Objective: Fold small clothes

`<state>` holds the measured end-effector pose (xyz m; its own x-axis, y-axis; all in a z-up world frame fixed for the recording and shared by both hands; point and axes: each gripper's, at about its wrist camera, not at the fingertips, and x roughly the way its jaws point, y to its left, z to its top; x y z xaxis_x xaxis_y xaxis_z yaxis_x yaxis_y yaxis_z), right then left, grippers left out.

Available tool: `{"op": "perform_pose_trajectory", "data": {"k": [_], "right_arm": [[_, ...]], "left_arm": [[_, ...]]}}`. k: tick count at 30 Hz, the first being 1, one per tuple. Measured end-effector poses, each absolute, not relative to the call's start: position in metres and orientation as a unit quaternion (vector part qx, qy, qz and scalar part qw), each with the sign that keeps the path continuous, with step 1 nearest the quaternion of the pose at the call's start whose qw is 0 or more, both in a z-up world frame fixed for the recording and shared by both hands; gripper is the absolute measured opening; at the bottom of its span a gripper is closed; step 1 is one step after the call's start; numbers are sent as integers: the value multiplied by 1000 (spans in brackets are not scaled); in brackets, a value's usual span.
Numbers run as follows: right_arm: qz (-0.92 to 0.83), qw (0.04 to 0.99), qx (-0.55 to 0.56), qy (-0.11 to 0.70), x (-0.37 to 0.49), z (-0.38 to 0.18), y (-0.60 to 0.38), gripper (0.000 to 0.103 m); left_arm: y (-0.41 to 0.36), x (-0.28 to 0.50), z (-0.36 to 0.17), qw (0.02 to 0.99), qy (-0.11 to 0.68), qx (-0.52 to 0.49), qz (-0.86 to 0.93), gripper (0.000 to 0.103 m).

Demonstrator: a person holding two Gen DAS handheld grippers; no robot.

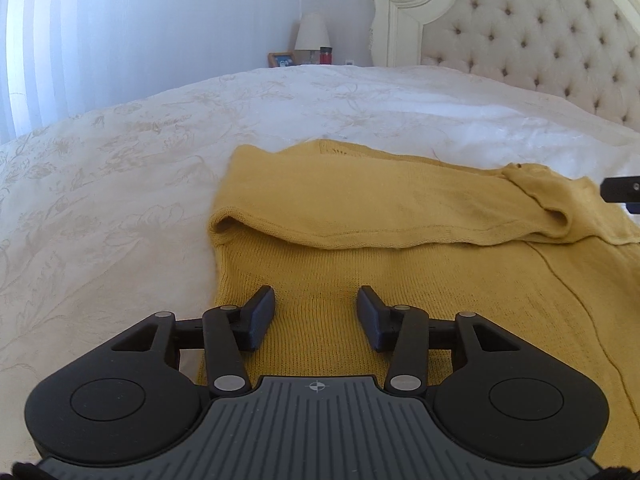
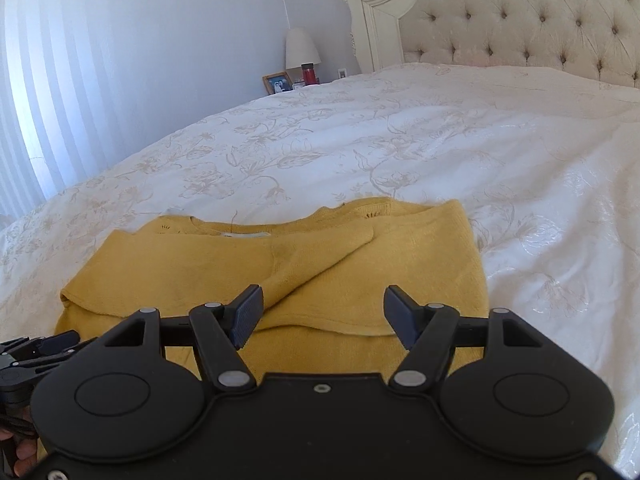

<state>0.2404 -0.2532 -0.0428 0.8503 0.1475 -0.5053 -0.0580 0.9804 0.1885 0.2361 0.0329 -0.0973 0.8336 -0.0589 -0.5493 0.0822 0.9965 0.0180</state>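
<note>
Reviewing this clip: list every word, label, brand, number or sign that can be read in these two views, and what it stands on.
No readable text in either view.
Left gripper: a small crosshair mark on its housing, no letters.
Yellow sweater: a pale tag inside the neckline, too small to read.
Red container beside the lamp: any label is too blurred to read.
Picture frame: a photo, no legible writing.
Right gripper: no markings.
</note>
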Motion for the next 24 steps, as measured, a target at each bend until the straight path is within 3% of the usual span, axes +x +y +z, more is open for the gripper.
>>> {"op": "perform_pose_trajectory", "data": {"k": [6, 9, 11, 13, 20, 24], "right_arm": [[54, 954, -12, 294, 289, -42, -197, 60], [38, 939, -62, 335, 308, -56, -179, 50], [22, 931, -92, 354, 312, -67, -174, 36], [-1, 931, -105, 350, 308, -69, -179, 9], [-79, 926, 28, 367, 288, -54, -244, 10], [-60, 927, 96, 359, 277, -56, -274, 26]], "left_arm": [[29, 236, -101, 958, 285, 30, -31, 45], [30, 236, -100, 958, 285, 21, -33, 45], [30, 235, -101, 958, 285, 18, -34, 45], [29, 235, -101, 958, 285, 18, -33, 45], [31, 234, -101, 958, 284, 19, -32, 45], [32, 235, -101, 958, 284, 19, -32, 45]]}}
